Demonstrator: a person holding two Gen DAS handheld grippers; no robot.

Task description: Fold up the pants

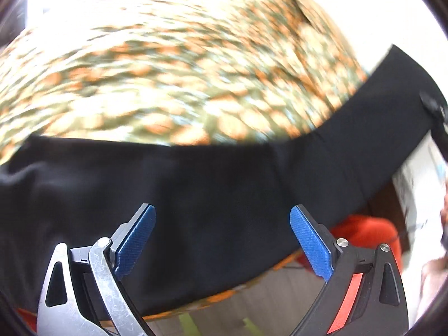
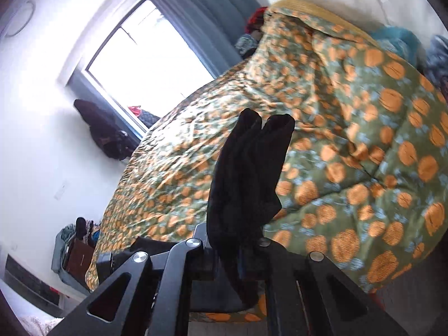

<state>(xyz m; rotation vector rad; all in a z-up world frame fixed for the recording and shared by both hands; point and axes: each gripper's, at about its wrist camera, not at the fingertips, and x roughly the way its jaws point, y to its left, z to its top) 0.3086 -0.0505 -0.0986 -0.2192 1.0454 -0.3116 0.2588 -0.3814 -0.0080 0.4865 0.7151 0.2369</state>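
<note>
No readable text, label, brand or number appears anywhere.

Open bedspread (image 2: 350, 145) beyond the hanging black pants (image 2: 246, 173), clutter only along its far edge.

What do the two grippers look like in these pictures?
The left gripper has two blue textured fingers. One finger sits on a scratched silver metal link, the other on a black link with a red stripe; round silver pins join the parts. The right gripper has black angular links with triangular cut-outs and silver pins. Its fingers are hidden. No cables or sleeves show.
</note>
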